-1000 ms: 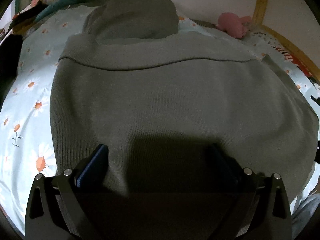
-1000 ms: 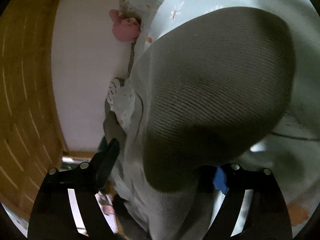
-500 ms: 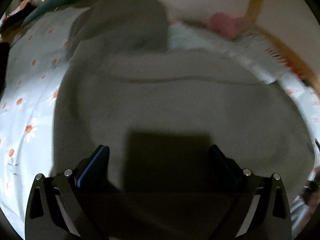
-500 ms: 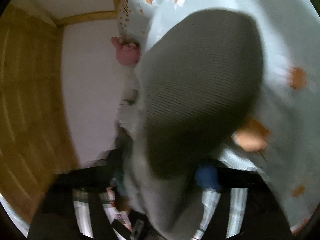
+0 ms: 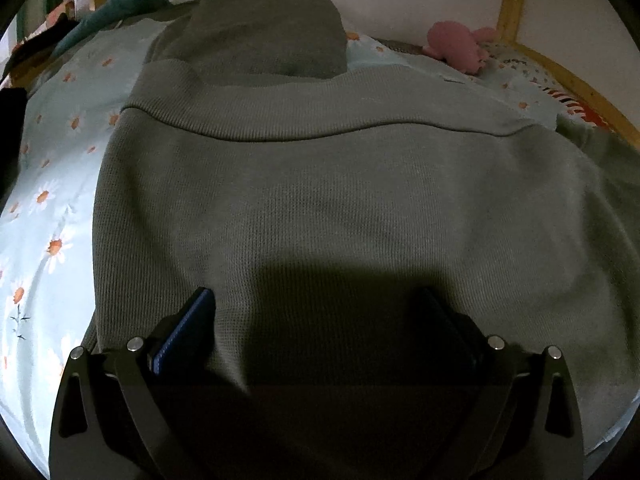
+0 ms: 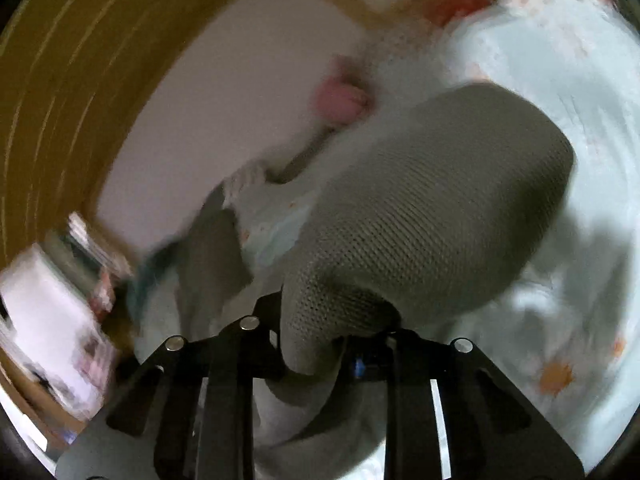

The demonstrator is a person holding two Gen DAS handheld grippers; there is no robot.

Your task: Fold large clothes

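Sweater (image 5: 340, 208): long axis runs away from left gripper (image 5: 316, 312), jaws wide, empty, pressed on its hem. Sleeve (image 6: 420, 216): bunched between right gripper (image 6: 320, 344) jaws, closing on it.

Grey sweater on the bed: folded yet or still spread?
Partly folded. The grey sweater has one panel doubled over its far end, and the closing right gripper pinches another part, raised off the daisy sheet.

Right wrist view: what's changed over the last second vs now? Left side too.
The right hand-held gripper was wide around the grey-green sweatshirt's sleeve; its jaws are now closing on a bunched fold of it, and the view has rolled and blurred, bedsheet swinging right. The left hand-held gripper stays open over the sweatshirt body; pink plush toy unmoved.
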